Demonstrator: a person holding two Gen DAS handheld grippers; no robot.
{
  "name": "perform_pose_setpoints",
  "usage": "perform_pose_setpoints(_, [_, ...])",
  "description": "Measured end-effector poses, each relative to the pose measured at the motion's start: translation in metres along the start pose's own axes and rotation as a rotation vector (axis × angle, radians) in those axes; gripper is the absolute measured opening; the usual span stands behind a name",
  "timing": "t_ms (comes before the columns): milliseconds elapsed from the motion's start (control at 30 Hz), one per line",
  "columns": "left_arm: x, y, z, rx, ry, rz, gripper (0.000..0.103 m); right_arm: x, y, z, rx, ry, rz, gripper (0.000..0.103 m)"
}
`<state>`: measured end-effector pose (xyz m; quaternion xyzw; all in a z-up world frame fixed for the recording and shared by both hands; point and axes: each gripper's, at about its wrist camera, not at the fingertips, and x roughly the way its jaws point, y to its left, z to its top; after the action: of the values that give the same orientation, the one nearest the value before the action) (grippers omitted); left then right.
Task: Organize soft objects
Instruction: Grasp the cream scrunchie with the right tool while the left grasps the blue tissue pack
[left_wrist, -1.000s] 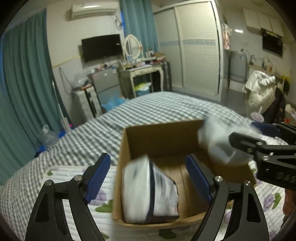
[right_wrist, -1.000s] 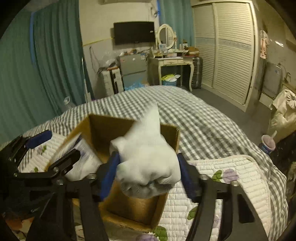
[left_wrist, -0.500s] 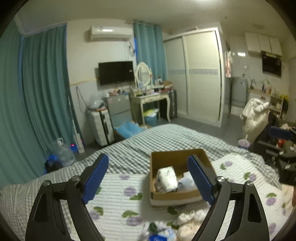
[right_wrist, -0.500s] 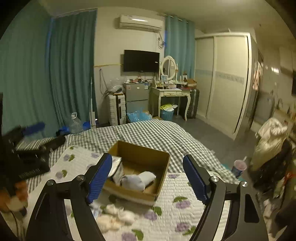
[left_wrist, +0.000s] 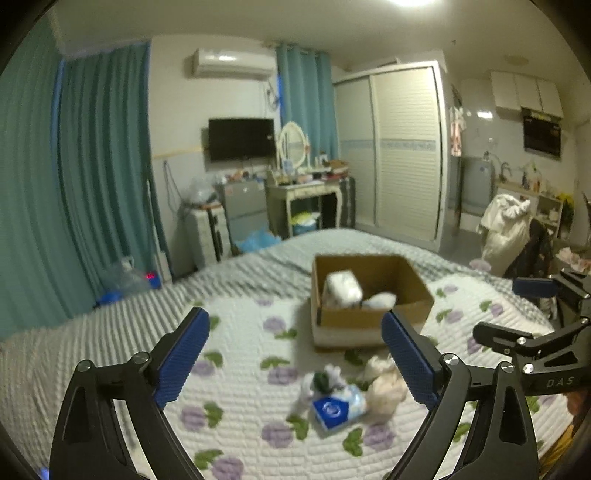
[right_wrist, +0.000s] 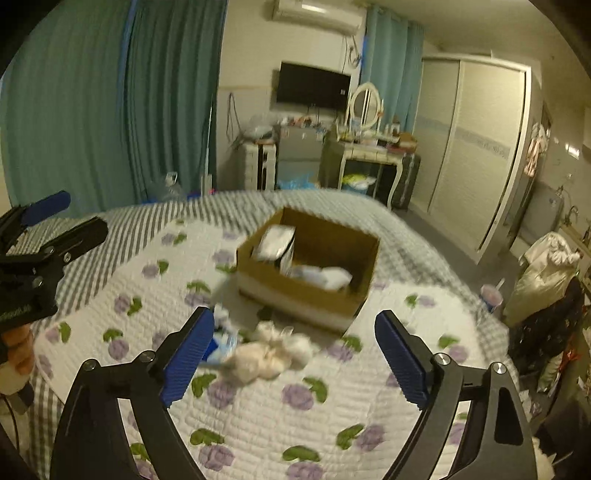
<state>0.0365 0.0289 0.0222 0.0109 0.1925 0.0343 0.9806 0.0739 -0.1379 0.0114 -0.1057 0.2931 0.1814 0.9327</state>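
Note:
A cardboard box (left_wrist: 373, 317) stands on the bed and holds a white packet (left_wrist: 343, 290) and a white soft bundle (left_wrist: 380, 301). The box also shows in the right wrist view (right_wrist: 306, 291). In front of it lies a small pile: a blue tissue pack (left_wrist: 334, 408), cream soft items (left_wrist: 384, 387) and a dark green piece (left_wrist: 321, 380). The cream items (right_wrist: 266, 354) lie between the right fingers in the right wrist view. My left gripper (left_wrist: 295, 363) is open and empty, well above the quilt. My right gripper (right_wrist: 295, 360) is open and empty, also raised.
A white quilt with purple flowers (left_wrist: 236, 406) covers a grey checked bedspread (left_wrist: 92, 332). Teal curtains (left_wrist: 74, 184), a dressing table (left_wrist: 306, 199), a wardrobe (left_wrist: 399, 155) and a chair with clothes (left_wrist: 509, 229) stand around the bed.
The right gripper let go of the white soft bundle, which now lies in the box. Both grippers pulled back and up from the box and now tilt down toward the pile.

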Motion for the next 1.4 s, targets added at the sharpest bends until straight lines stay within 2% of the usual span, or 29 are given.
perform_pose_setpoints(67, [0.014, 0.006, -0.019, -0.032, 0.032, -0.003, 0.096, 0.023, 0.004, -0.013, 0.009, 0.039, 0.012, 0.093])
perform_pose_setpoints(167, [0.048, 0.014, -0.04, -0.081, 0.126, -0.004, 0.096, 0.063, 0.011, -0.031, 0.03, 0.106, 0.012, 0.093])
perform_pose_setpoints(233, [0.064, 0.018, -0.058, -0.104, 0.166, 0.018, 0.096, 0.089, 0.012, -0.044, 0.057, 0.151, 0.026, 0.093])
perform_pose_setpoints(300, [0.083, 0.02, -0.073, -0.105, 0.223, 0.026, 0.096, 0.111, 0.013, -0.055, 0.09, 0.182, 0.039, 0.093])
perform_pose_setpoints(467, [0.11, 0.022, -0.106, -0.088, 0.302, 0.034, 0.096, 0.164, 0.014, -0.078, 0.186, 0.244, 0.087, 0.093])
perform_pose_setpoints(533, [0.121, 0.022, -0.116, -0.103, 0.337, 0.023, 0.096, 0.181, 0.017, -0.085, 0.181, 0.275, 0.09, 0.09])
perform_pose_setpoints(633, [0.128, 0.018, -0.123, -0.097, 0.357, 0.014, 0.096, 0.198, 0.02, -0.093, 0.177, 0.298, 0.091, 0.076])
perform_pose_setpoints(700, [0.131, 0.011, -0.127, -0.078, 0.374, 0.018, 0.096, 0.202, 0.019, -0.098, 0.185, 0.296, 0.086, 0.058])
perform_pose_setpoints(733, [0.132, 0.007, -0.129, -0.071, 0.383, 0.014, 0.096, 0.203, 0.02, -0.102, 0.179, 0.292, 0.068, 0.053])
perform_pose_setpoints(800, [0.131, 0.001, -0.132, -0.055, 0.395, 0.0, 0.096, 0.199, 0.021, -0.106, 0.173, 0.279, 0.065, 0.034])
perform_pose_setpoints(867, [0.131, -0.003, -0.133, -0.041, 0.404, -0.005, 0.096, 0.191, 0.02, -0.108, 0.184, 0.262, 0.072, 0.024])
perform_pose_setpoints(1067, [0.123, -0.011, -0.13, -0.062, 0.418, -0.07, 0.096, 0.158, 0.009, -0.112, 0.225, 0.218, 0.083, 0.019])
perform_pose_setpoints(1133, [0.123, -0.019, -0.129, -0.062, 0.426, -0.094, 0.096, 0.147, 0.008, -0.112, 0.207, 0.205, 0.061, 0.019])
perform_pose_setpoints(1300, [0.139, -0.041, -0.132, -0.051, 0.469, -0.129, 0.096, 0.136, 0.003, -0.108, 0.193, 0.18, 0.03, 0.019])
perform_pose_setpoints(1400, [0.154, -0.047, -0.134, -0.072, 0.493, -0.135, 0.096, 0.132, -0.005, -0.108, 0.221, 0.174, 0.052, 0.019])
